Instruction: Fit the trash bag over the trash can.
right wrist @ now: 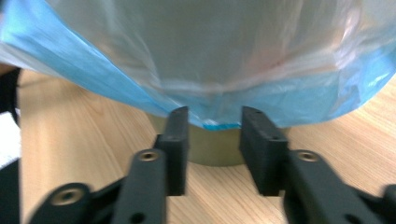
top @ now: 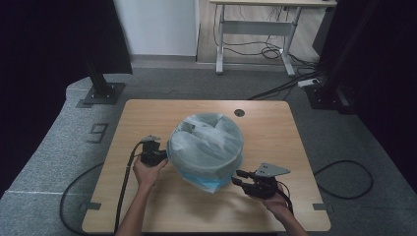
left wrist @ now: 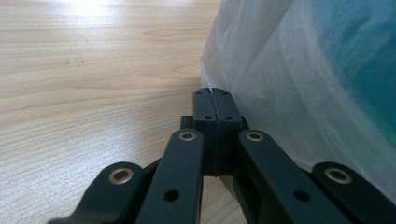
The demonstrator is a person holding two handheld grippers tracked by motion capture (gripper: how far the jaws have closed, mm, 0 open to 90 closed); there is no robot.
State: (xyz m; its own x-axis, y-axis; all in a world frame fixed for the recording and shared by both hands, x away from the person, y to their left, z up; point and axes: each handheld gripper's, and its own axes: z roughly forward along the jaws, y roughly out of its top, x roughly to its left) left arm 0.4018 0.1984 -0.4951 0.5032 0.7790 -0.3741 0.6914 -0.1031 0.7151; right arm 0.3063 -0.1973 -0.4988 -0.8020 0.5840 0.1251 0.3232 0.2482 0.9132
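The bin point(top: 206, 150) with its bag point(top: 204, 142) leans toward the tabletop's point(top: 147, 113) near edge. The left hand-held gripper point(left wrist: 215, 105) is closed on nothing; the right hand-held gripper point(right wrist: 212, 123) is half open at the bag's hem.

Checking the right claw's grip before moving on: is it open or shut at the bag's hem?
Open. In the right gripper view the right claw has a clear gap between its jaws, with the blue hem of the bag just above them.
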